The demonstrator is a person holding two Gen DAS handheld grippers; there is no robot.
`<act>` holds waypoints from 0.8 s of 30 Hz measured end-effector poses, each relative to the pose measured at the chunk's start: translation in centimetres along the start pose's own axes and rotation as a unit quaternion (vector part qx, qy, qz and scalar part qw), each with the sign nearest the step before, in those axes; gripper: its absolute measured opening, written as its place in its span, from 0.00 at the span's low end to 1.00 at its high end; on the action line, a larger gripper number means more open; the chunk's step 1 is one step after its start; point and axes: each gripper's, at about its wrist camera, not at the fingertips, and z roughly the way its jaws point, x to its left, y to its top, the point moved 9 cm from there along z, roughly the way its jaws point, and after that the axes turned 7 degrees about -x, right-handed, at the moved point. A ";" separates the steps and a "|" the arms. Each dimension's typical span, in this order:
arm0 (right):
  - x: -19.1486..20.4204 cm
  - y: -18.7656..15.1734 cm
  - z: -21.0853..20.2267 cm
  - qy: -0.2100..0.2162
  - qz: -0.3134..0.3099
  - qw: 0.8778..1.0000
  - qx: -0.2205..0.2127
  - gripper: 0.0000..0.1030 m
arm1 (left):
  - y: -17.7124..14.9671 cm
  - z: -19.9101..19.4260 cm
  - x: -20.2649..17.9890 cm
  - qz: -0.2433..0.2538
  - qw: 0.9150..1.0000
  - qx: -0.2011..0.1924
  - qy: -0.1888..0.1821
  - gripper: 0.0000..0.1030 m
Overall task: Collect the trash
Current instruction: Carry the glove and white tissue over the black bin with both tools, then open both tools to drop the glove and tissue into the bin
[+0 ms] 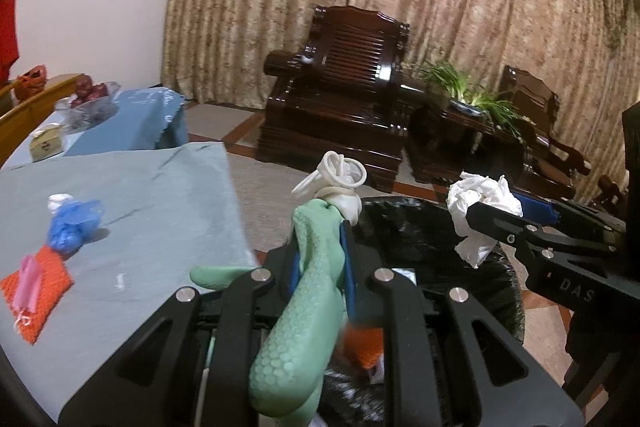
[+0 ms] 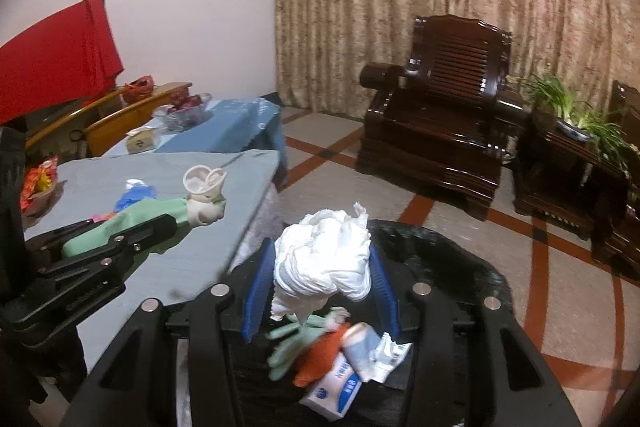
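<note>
My left gripper (image 1: 322,247) is shut on a green rubber glove (image 1: 304,311) with a white cuff (image 1: 340,187), held at the near rim of the black-lined trash bin (image 1: 420,227). My right gripper (image 2: 322,267) is shut on a crumpled white tissue wad (image 2: 324,259) and holds it over the bin (image 2: 460,259). Inside the bin lie a green glove (image 2: 292,339), orange cloth (image 2: 320,355), a blue-white packet (image 2: 336,391) and a tube. On the table (image 1: 160,211) remain a blue crumpled bag (image 1: 72,223) and an orange cloth with a pink item (image 1: 36,283).
A second table behind holds a fruit bowl (image 1: 90,99) and a small box (image 1: 46,143). A dark wooden armchair (image 1: 340,95) and a plant on a side table (image 1: 472,99) stand by the curtain. A snack pile (image 2: 40,183) lies at the table's left.
</note>
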 end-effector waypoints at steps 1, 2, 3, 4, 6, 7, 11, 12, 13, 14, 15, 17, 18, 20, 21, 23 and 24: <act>-0.6 -0.1 0.0 -0.004 0.002 1.000 0.001 0.45 | 0.0 0.4 -0.5 0.002 1.000 0.001 -0.004 0.16; -1.0 -0.1 0.0 -0.007 0.003 1.000 0.001 0.45 | -0.1 0.8 -0.9 0.004 1.000 0.002 -0.007 0.15; -1.5 -0.2 0.0 -0.010 0.004 1.000 0.002 0.45 | -0.1 1.2 -1.4 0.005 1.000 0.003 -0.013 0.15; -1.8 -0.3 0.0 -0.012 0.005 1.000 0.002 0.45 | -0.1 1.6 -1.8 0.006 1.000 0.004 -0.016 0.15; -2.6 -0.4 0.0 -0.018 0.008 1.000 0.004 0.45 | -0.2 2.2 -2.7 0.009 1.000 0.005 -0.023 0.16; -3.0 -0.5 0.0 -0.020 0.009 1.000 0.005 0.45 | -0.3 2.4 -3.0 0.011 1.000 0.005 -0.025 0.15; -4.3 -0.9 -0.2 -0.031 0.014 0.999 0.008 0.45 | -0.6 3.6 -4.3 0.015 0.999 0.012 -0.036 0.16; -4.7 -1.0 -0.2 -0.033 0.016 0.999 0.009 0.45 | -0.9 4.0 -4.5 0.015 0.999 0.015 -0.039 0.16; -5.0 -1.1 -0.2 -0.035 0.017 0.999 0.010 0.45 | -1.1 4.2 -4.8 0.016 0.999 0.017 -0.041 0.16; -5.4 -1.3 -0.2 -0.039 0.019 0.999 0.011 0.45 | -1.2 4.4 -4.9 0.017 0.999 0.019 -0.043 0.16; -5.8 -1.5 -0.2 -0.042 0.021 0.999 0.012 0.45 | -1.4 4.7 -5.2 0.019 0.999 0.022 -0.045 0.16; -6.5 -1.8 -0.1 -0.046 0.025 0.998 0.016 0.45 | -1.8 5.1 -5.5 0.022 0.998 0.026 -0.048 0.16; -6.8 -2.0 -0.1 -0.049 0.026 0.998 0.018 0.45 | -2.1 5.5 -5.8 0.025 0.998 0.029 -0.050 0.16; -7.3 -2.3 0.0 -0.054 0.028 0.998 0.021 0.45 | -2.3 5.9 -6.2 0.027 0.998 0.034 -0.053 0.16; -7.5 -2.5 0.0 -0.056 0.029 0.998 0.022 0.45 | -2.5 6.2 -6.3 0.028 0.997 0.037 -0.054 0.16; -8.2 -2.8 0.1 -0.063 0.032 0.997 0.024 0.48 | -2.8 6.9 -6.7 0.027 0.997 0.046 -0.063 0.20; -8.5 -2.9 0.1 -0.069 0.032 0.997 0.025 0.52 | -3.0 7.1 -6.8 0.027 0.996 0.049 -0.067 0.24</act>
